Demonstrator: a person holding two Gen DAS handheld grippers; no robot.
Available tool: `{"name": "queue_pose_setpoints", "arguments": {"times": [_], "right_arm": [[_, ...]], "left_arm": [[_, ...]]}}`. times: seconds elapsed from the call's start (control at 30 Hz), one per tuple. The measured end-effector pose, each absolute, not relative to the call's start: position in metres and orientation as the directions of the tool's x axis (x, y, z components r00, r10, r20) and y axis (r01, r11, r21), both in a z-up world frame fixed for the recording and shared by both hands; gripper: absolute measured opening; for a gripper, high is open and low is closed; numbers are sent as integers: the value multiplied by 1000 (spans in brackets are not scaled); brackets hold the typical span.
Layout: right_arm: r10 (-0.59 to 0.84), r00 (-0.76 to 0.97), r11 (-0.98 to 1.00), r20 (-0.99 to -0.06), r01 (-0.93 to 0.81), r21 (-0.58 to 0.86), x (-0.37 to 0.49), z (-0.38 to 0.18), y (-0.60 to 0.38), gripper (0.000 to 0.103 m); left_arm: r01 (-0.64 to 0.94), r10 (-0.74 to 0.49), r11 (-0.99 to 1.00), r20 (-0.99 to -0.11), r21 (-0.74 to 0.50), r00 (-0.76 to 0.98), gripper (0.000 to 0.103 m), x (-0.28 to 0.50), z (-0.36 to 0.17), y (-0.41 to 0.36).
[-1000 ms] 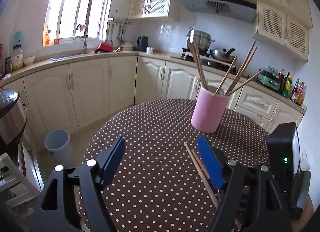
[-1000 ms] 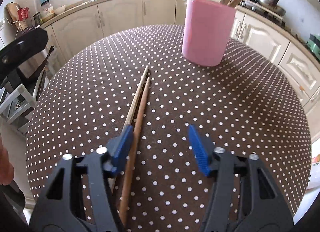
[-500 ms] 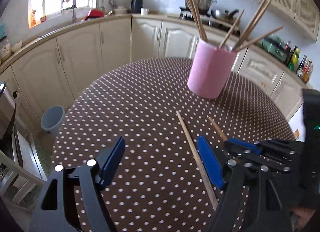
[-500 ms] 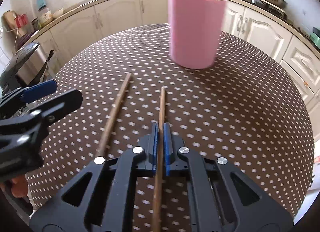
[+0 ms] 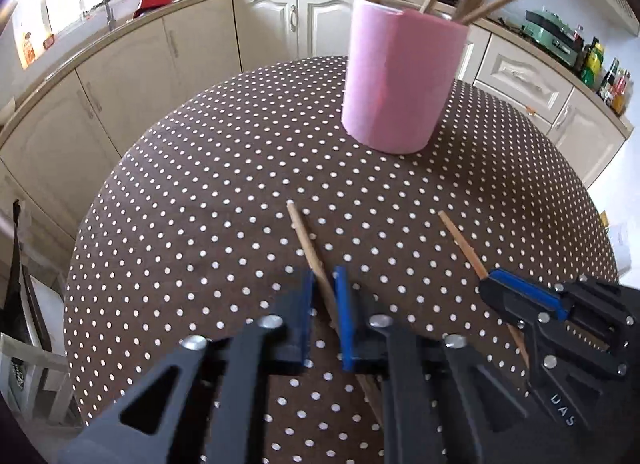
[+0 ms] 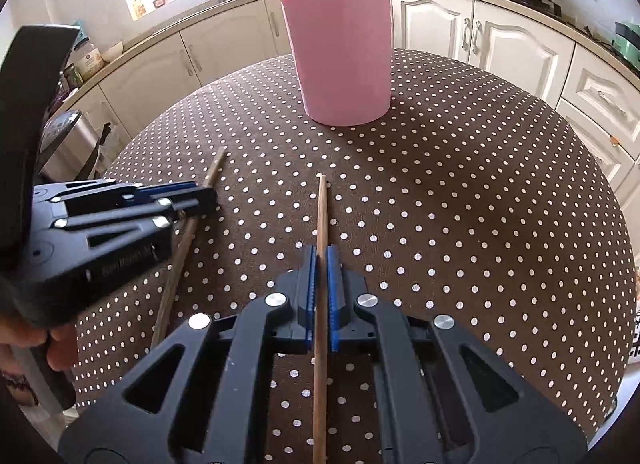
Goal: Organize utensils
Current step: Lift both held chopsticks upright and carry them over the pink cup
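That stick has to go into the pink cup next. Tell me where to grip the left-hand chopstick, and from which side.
Grip the left chopstick on its near half, pads across its thin width, coming down from above: it lies flat on the tablecloth, tip toward the pink cup. The left gripper has just closed on it so.

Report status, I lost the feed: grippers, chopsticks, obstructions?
Left gripper just closed on one chopstick. Right gripper shut on the other chopstick. Path to pink holder clear.
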State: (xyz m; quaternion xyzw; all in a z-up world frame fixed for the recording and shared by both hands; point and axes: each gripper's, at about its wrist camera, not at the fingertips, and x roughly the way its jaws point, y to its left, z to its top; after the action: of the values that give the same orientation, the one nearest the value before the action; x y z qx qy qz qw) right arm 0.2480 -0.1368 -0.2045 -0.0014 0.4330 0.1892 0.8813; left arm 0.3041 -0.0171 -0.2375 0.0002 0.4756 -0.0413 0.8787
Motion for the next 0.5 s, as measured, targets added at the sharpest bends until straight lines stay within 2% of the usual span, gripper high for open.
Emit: {"name": "queue_pose_setpoints", "arguments": {"times": [0.07,0.23,0.5], "right_arm": [[339,552,927,-762,-334,170,245,-205,-138,6],[367,551,922,-749,-323,214,242,-203,-146,6],[447,584,894,-678,-325,310,231,-170,-165,6]], "left_arm": [[67,-76,997,-833,-48,547,6,306,-238,-15],[58,-112,994,-809,-97,576,6,298,-230,2],[103,-181,983,-729,-151,660,6,274,-181,7]]}}
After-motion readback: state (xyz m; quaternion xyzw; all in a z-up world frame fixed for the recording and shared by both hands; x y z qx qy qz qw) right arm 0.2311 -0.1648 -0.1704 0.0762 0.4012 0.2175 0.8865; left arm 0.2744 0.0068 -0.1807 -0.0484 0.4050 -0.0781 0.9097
